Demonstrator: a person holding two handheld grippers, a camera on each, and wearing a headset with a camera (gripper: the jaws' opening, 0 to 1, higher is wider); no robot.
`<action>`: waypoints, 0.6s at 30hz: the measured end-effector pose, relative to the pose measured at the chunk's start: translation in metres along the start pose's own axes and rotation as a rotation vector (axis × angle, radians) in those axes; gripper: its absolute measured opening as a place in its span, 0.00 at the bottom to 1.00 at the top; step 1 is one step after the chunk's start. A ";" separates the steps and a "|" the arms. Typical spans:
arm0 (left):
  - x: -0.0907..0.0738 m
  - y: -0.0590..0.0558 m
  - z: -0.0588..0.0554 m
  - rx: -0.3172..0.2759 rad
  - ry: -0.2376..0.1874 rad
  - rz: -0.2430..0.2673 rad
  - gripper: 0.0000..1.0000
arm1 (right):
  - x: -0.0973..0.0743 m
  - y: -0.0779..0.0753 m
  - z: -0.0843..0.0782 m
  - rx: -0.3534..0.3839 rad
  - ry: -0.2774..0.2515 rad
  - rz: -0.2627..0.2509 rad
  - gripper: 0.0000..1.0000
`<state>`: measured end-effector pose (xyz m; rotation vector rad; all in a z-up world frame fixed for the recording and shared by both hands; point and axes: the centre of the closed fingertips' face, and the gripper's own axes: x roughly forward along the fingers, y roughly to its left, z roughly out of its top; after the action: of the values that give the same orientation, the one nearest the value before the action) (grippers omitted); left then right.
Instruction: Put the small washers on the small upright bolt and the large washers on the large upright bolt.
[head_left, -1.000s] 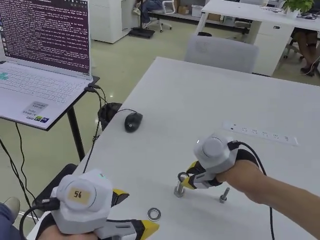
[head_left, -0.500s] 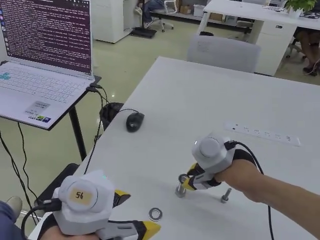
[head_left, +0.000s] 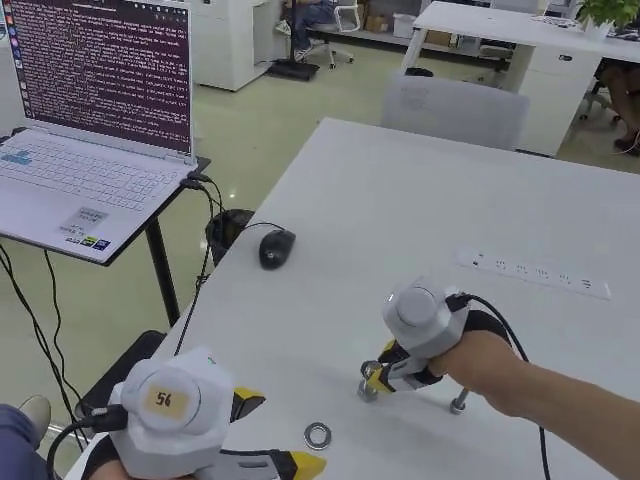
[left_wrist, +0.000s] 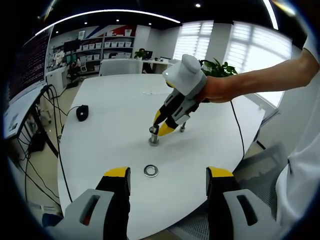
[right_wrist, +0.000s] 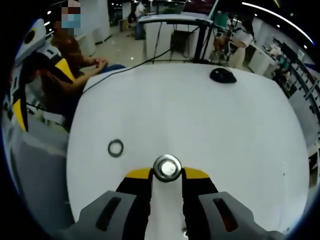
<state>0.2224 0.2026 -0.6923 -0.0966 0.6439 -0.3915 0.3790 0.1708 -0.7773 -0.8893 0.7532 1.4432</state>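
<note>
Right gripper (right_wrist: 167, 175) has its jaws closed on a large washer (right_wrist: 167, 167), yellow tips touching it on both sides; the washer sits at the top of the large bolt (head_left: 368, 390), which stands upright on the white table (head_left: 400, 210); whether the washer is already threaded over the bolt tip is hard to tell; in the head view the gripper tilts down onto the bolt from the right, cable trailing back over the person's hand (head_left: 485, 360). Small bolt (head_left: 460, 403) stands upright just beside that hand, close to the large bolt, not touching it. Left gripper (left_wrist: 169, 174) has its jaws wide open with nothing between them; it hovers low at the near table edge. A second washer (left_wrist: 151, 170) lies flat on the table just ahead of the left jaws, between them and the large bolt, apart from both. Black mouse (head_left: 277, 248) sits farther up the table near the left edge, wire running off the side; a white power strip (head_left: 540, 275) lies toward the far right. Open laptop (head_left: 90, 130) on a stand left of the table, screen showing text; grey chair (head_left: 455, 105) at the far end.
</note>
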 end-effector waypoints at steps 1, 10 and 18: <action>0.000 0.000 0.000 0.000 0.000 -0.001 0.61 | 0.002 0.000 -0.002 0.003 0.006 0.001 0.23; 0.002 -0.003 0.003 0.004 0.002 -0.005 0.61 | 0.018 0.000 -0.013 0.040 0.032 -0.004 0.24; 0.002 -0.003 0.003 0.004 0.003 -0.004 0.61 | 0.029 0.001 -0.022 0.067 0.057 0.000 0.24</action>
<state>0.2250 0.1988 -0.6906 -0.0941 0.6458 -0.3970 0.3803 0.1658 -0.8137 -0.8819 0.8395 1.3894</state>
